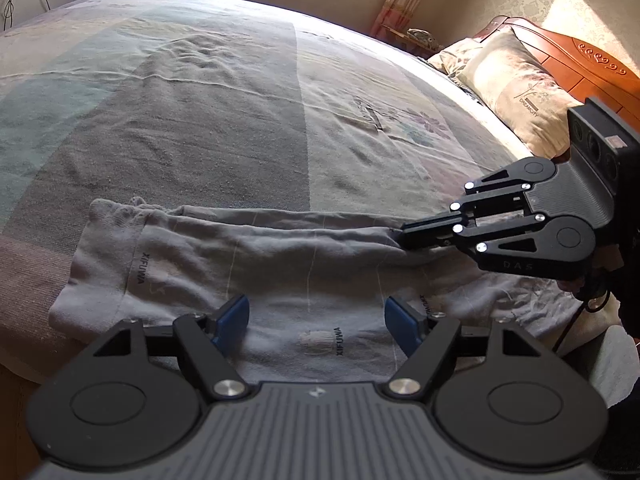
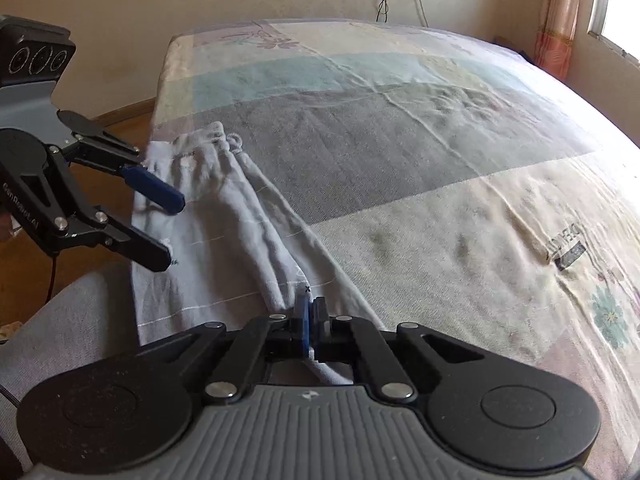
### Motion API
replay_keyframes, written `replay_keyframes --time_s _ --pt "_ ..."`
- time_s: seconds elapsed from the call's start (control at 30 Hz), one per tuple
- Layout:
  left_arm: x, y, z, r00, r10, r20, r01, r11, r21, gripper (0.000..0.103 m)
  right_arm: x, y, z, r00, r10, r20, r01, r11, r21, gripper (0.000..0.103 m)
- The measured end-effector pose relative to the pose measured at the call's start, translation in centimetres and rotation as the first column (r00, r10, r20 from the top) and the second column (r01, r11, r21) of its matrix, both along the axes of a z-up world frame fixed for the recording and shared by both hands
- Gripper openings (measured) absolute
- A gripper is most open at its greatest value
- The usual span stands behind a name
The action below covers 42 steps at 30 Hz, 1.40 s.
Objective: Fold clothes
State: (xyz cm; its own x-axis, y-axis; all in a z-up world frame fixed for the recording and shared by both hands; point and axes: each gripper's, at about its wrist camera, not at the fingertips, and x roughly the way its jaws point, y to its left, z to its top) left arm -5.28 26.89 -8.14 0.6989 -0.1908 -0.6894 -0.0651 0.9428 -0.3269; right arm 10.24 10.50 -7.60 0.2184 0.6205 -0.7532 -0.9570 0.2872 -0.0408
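Grey trousers lie lengthwise along the near edge of the bed, one gripper at each part of them.

Left to right in the left wrist view: the waistband end of the trousers (image 1: pixel 168 264) rests at the left on the bed (image 1: pixel 224 92), and the garment's long axis runs sideways toward the right. The left gripper (image 1: pixel 316 320) hovers over the middle of the cloth with its jaws spread wide, nothing between its blue pads (image 1: pixel 234 318). Further right, the right gripper (image 1: pixel 400 236) is clamped tight on a pinch of the fabric at the far edge of the trousers; the right wrist view confirms cloth caught between its pads. Judged from this, the right hand already has its hold, and the left must come down on the cloth directly beneath it before any fold across the long axis.
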Motion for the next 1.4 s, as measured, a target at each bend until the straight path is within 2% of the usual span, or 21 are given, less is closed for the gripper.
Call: replay_keyframes --time_s 0.1,0.23,0.3,0.43,0.5,0.57,0.7,0.77,0.83,0.9,0.93,0.97,1.07,1.2,1.23,1.4 --pt "-0.1 -0.2 0.5 1.000 -0.009 0.014 0.009 1.000 0.009 0.083 1.2 0.5 0.6 0.999 -0.033 0.009 0.033 0.999 0.019 0.003" --pt "0.2 -0.3 0.1 1.000 0.010 -0.018 -0.009 0.999 0.038 0.083 1.3 1.5 -1.1 0.999 -0.018 0.050 0.020 0.999 -0.048 0.003" --pt "0.2 -0.2 0.2 1.000 0.014 -0.017 -0.013 0.999 0.040 0.083 1.4 1.3 -1.3 0.998 -0.036 0.044 0.037 0.999 -0.032 0.005" --pt "0.3 -0.1 0.5 1.000 -0.002 0.004 0.002 0.999 0.048 0.083 1.3 -0.8 1.0 0.992 -0.116 0.043 0.115 0.993 0.041 0.008" --pt "0.6 -0.1 0.6 1.000 -0.023 0.016 0.022 0.998 0.054 0.084 0.9 -2.4 2.0 0.986 -0.161 0.042 0.159 0.986 0.039 0.010" --pt "1.5 0.0 0.0 0.999 -0.034 0.003 0.033 0.998 0.046 0.084 0.5 -4.1 2.1 0.979 -0.202 0.014 0.202 0.979 0.016 0.010" --pt "3.3 0.4 -1.2 0.999 -0.044 -0.009 0.044 0.999 0.024 0.086 0.8 -6.0 -0.5 0.949 -0.309 -0.059 0.307 0.951 -0.035 0.010" --pt "4.1 1.0 -1.4 0.999 -0.030 0.015 0.030 1.000 0.001 0.089 1.6 -6.3 -1.8 0.930 -0.359 -0.083 0.359 0.933 -0.016 0.010" --pt "5.3 1.7 -1.4 1.000 -0.010 0.016 0.010 1.000 -0.017 0.089 2.8 -6.2 -2.2 0.920 -0.375 -0.113 0.381 0.924 0.038 0.008" --pt "6.1 2.1 -1.3 1.000 -0.002 0.015 0.002 1.000 -0.024 0.089 3.7 -5.7 -2.1 0.912 -0.390 -0.131 0.398 0.916 0.048 0.009" --pt "6.3 2.2 -1.1 1.000 0.006 0.009 -0.006 1.000 -0.023 0.088 3.8 -5.7 -2.0 0.910 -0.396 -0.124 0.403 0.914 0.042 0.012" --pt "6.5 2.3 -0.9 1.000 0.015 0.003 -0.015 1.000 -0.022 0.088 3.9 -5.6 -1.9 0.908 -0.402 -0.117 0.408 0.912 0.037 0.022" --pt "5.4 1.5 0.2 1.000 0.006 0.025 -0.006 1.000 0.026 0.088 3.3 -6.7 -0.7 0.905 -0.409 -0.112 0.417 0.907 0.056 0.024" --pt "4.2 0.6 -0.5 0.998 -0.063 0.024 0.063 0.998 0.031 0.089 1.6 -8.8 0.3 0.901 -0.423 -0.099 0.431 0.899 0.079 0.038" --pt "4.4 0.5 -1.0 0.998 -0.067 0.009 0.067 0.997 0.030 0.089 1.1 -9.3 0.5 0.899 -0.427 -0.095 0.435 0.897 0.082 0.040" --pt "7.1 0.7 -1.9 0.997 -0.046 0.059 0.045 0.999 0.021 0.095 0.0 -10.6 -0.8 0.862 -0.483 -0.152 0.496 0.867 0.057 0.044"
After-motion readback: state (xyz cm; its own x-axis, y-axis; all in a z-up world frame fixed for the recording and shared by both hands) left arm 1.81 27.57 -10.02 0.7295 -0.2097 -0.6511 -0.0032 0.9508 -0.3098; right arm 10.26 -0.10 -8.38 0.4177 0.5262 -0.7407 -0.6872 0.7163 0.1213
